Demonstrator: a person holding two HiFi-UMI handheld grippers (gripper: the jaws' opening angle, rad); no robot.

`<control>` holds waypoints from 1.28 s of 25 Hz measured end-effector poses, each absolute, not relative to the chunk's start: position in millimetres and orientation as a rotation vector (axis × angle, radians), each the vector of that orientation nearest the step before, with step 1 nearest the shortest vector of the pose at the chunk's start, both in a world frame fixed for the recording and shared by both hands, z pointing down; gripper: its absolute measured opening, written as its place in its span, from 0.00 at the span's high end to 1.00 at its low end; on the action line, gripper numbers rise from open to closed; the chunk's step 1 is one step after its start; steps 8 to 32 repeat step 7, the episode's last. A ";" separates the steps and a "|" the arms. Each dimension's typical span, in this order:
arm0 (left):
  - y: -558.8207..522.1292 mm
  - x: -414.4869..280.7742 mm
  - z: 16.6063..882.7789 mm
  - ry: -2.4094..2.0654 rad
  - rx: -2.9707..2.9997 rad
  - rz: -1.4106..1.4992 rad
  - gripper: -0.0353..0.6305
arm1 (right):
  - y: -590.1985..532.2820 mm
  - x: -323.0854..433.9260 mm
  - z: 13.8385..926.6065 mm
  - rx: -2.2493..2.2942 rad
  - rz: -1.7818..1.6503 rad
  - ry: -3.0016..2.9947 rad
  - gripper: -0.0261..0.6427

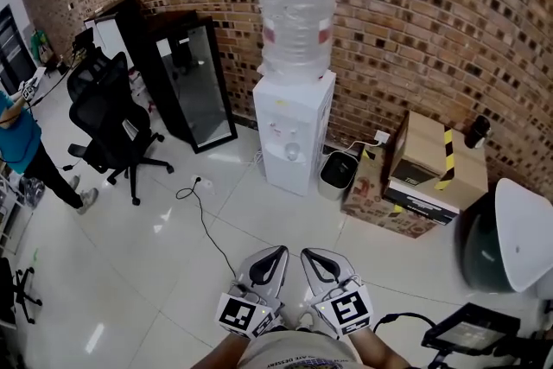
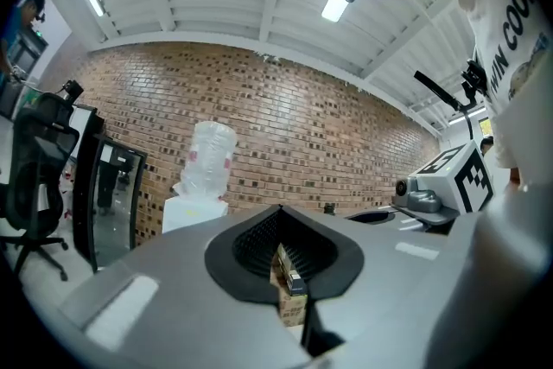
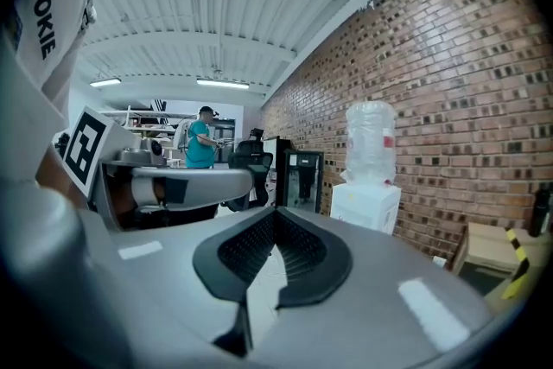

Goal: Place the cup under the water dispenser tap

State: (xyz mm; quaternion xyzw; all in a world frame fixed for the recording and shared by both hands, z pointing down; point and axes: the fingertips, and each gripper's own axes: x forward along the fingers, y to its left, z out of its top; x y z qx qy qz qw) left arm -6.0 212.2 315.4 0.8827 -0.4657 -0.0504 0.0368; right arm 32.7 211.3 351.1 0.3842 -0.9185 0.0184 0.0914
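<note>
Left gripper [image 1: 275, 256] and right gripper [image 1: 311, 257] hold their jaws closed, empty. Water dispenser [image 1: 294, 112] stands at the floor's [image 1: 173, 259] far edge against the brick wall [image 1: 415, 13]; a pale shape [image 1: 292, 152] sits under its tap, cup or not unclear.

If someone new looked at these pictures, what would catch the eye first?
The white water dispenser with its big clear bottle stands against the brick wall, in the middle. A black office chair stands left of it in the head view, cardboard boxes right of it.
</note>
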 end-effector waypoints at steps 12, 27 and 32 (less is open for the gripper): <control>217.1 -3.6 310.0 -1.404 2.732 -0.156 0.96 | 213.6 36.5 346.6 1.176 0.060 -2.717 0.95; 217.1 -3.6 310.0 -1.404 2.732 -0.156 0.96 | 213.6 36.5 346.6 1.176 0.060 -2.717 0.95; 217.1 -3.6 310.0 -1.404 2.732 -0.156 0.96 | 213.6 36.5 346.6 1.176 0.060 -2.717 0.95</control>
